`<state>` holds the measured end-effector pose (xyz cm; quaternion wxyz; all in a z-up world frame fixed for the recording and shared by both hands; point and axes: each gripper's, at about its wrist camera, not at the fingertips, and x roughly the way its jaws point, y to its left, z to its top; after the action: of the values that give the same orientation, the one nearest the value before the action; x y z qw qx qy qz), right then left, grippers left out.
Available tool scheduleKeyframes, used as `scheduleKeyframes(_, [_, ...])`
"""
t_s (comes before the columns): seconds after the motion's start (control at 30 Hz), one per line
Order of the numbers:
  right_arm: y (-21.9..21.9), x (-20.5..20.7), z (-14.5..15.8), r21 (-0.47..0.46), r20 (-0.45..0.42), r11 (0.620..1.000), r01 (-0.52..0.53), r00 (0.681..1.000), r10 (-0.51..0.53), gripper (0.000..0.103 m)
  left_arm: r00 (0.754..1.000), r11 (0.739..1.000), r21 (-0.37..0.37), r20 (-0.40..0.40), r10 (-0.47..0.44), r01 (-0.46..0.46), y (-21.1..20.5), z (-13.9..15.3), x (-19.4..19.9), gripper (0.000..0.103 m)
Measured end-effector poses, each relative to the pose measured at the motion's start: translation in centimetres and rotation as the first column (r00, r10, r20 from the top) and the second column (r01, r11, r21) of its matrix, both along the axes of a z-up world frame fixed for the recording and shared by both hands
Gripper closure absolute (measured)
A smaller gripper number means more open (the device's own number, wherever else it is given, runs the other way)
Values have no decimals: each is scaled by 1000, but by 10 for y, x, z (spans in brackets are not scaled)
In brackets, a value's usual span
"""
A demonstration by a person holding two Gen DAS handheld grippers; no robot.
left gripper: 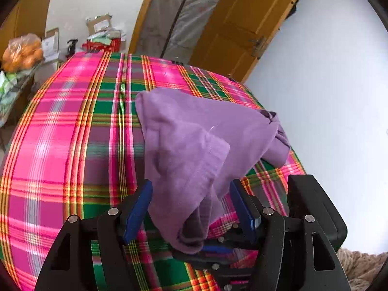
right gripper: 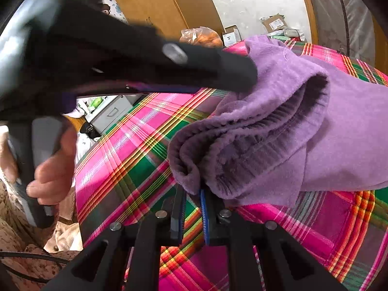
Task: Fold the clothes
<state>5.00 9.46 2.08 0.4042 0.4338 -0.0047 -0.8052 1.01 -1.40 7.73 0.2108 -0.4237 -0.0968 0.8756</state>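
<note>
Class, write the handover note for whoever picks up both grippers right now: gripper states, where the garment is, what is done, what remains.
Left gripper: jaws wide open, a bunched end of the purple garment lying loose between them, not clamped.
Right gripper: shut on the garment's folded ribbed edge, lifting it slightly.
The garment lies partly doubled over on the plaid cloth, towards its right side.
Done: a first rough fold, with layers stacked at the right gripper.
Left: regrip with the left, flatten the bunched end, finish the fold, lay it flat.
</note>
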Motion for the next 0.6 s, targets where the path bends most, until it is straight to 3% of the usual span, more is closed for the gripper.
scheduleKeyframes(0.13, [2,1,-2,-33,37,999,-21,999,22,89,998,991,-137,57,19,-11,12,-14,-11,35])
scheduleKeyframes(0.23, [1,4,-4,-17,49,999,-38,998,39,89,997,986,-167,80,-3,16,18,-22,-15,35])
scheduleKeyframes(0.43, [26,3,3,-3,19,999,43,999,-43,86,990,994,-103,135,47,-33,-4,-34,-20,35])
scheduleKeyframes(0.6, [56,-7,2,22,4,985,174,985,-174,69,980,991,-72,159,122,-112,-35,-43,-19,33])
